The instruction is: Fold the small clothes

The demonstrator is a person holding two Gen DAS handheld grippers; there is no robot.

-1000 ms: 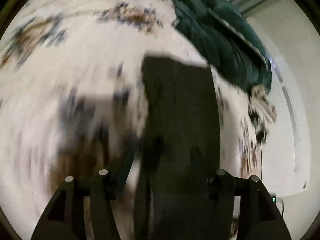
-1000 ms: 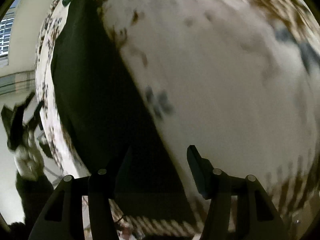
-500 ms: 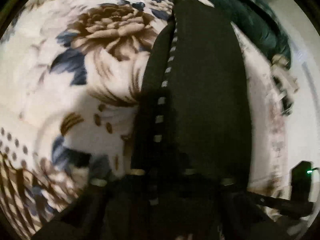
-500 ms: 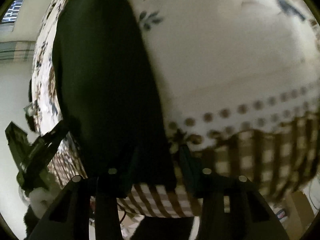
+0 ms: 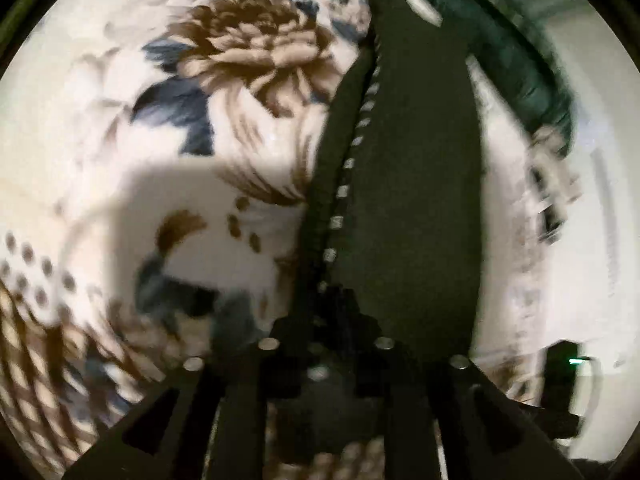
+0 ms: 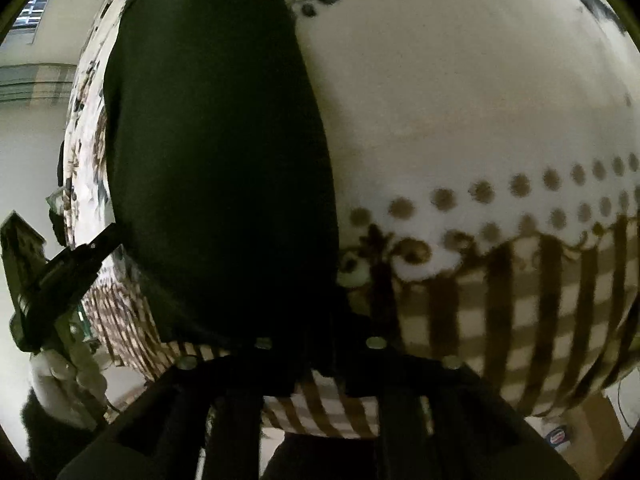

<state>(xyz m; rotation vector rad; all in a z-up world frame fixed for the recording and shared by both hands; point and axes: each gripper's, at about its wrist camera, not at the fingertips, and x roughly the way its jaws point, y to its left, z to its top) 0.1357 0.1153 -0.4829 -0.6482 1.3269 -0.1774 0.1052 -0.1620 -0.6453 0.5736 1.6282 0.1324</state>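
A black garment (image 5: 412,184) with a white dashed side stripe lies flat and lengthwise on a floral bedspread (image 5: 120,120). My left gripper (image 5: 330,312) sits at its near hem on the stripe. The fingers are close together with cloth pinched between them, and the jaws are opening slightly. In the right wrist view the same garment (image 6: 216,152) fills the left half. My right gripper (image 6: 320,344) is at its near right corner. Its jaws are closing, narrow, with dark cloth between them. The left gripper's body (image 6: 72,272) shows at the far left.
A dark green heap of clothes (image 5: 532,76) lies at the bed's far right corner. The bedspread's checked border (image 6: 520,312) hangs over the near edge. A cardboard box (image 6: 580,432) stands on the floor below. A window (image 6: 36,4) is at the upper left.
Both grippers have come back along the garment to its near edge and sunk onto it. Their jaws, wide apart a second ago, have drawn in around the cloth.
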